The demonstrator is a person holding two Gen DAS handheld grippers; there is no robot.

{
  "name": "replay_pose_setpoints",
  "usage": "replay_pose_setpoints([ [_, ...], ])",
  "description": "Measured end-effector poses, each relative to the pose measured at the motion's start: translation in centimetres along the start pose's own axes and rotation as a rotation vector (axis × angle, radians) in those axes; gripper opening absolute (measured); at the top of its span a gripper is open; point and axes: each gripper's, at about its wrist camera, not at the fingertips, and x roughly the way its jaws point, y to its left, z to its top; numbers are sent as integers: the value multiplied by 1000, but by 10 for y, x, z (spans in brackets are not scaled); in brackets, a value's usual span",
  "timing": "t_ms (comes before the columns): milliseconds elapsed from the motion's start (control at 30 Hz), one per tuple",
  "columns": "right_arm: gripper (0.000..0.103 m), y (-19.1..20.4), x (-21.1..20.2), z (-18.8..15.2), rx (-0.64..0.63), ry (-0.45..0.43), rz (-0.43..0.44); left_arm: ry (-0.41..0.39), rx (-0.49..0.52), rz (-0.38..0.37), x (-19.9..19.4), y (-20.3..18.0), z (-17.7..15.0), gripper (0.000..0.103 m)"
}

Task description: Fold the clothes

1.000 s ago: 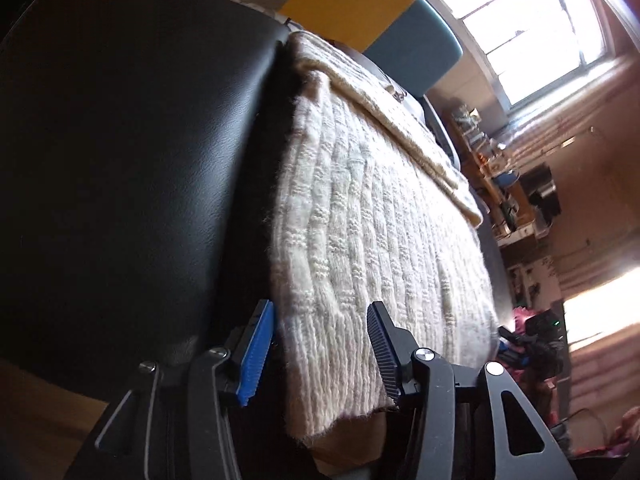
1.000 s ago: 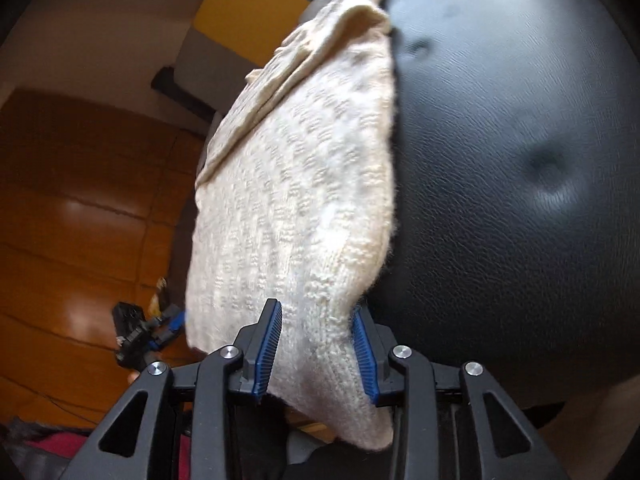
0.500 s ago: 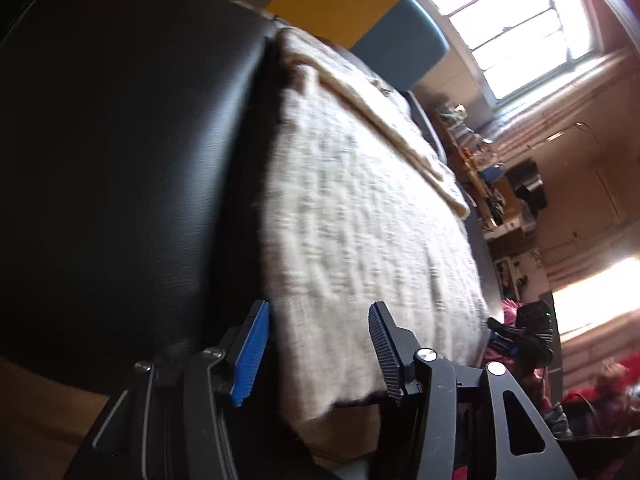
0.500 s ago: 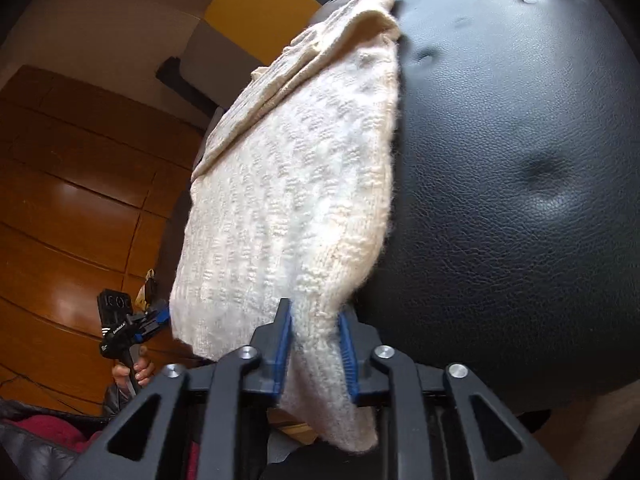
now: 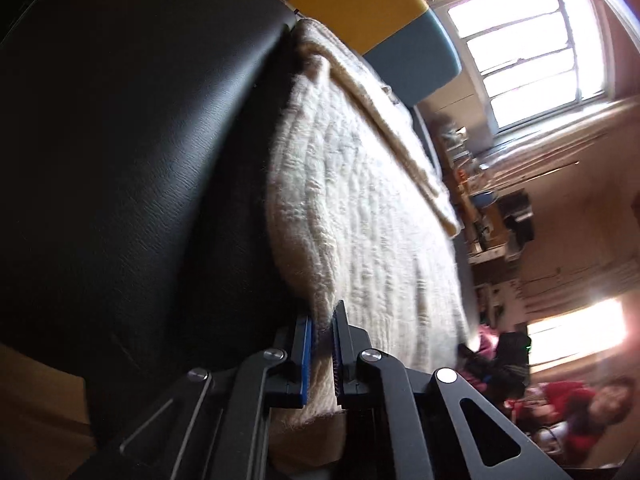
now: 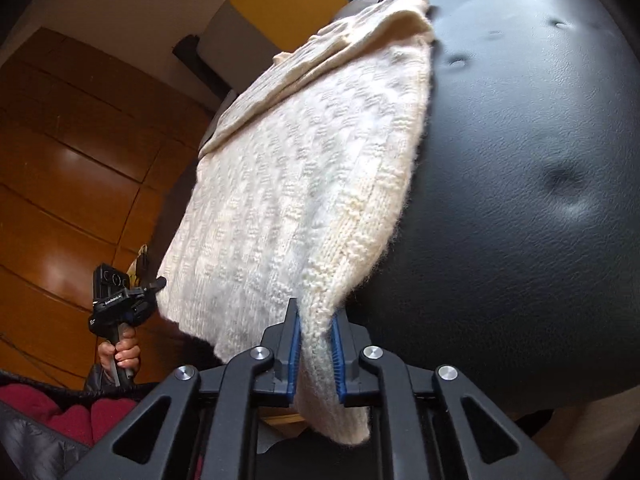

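I am pinching both near corners of the cream sweater (image 6: 304,184), left gripper (image 5: 321,354) and right gripper (image 6: 314,354) having just closed on it; it is lying half-folded on the black seat (image 6: 520,200), next fold pending.

Both grippers are black angular frames with silver screw heads and blue ribbed pads; the left gripper (image 6: 120,308) bears white lettering.

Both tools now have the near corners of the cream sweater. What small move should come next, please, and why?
Probably lift both corners together and carry them toward the far edge. The left tool and right tool, jaws just closed, pinch the sweater's near hem, and it lies flat on the black cushion, ready to fold.
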Motion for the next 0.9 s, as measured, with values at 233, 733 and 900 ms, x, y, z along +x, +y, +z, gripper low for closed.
replay_pose_setpoints([
  [233, 12, 4, -9, -13, 38, -22, 102, -20, -27, -115, -23, 0, -6, 8],
  [733, 12, 33, -8, 36, 65, -123, 382, -81, 46, -359, -59, -59, 37, 9],
  [900, 12, 35, -5, 88, 46, -182, 386, -118, 45, -394, -50, -65, 85, 9],
])
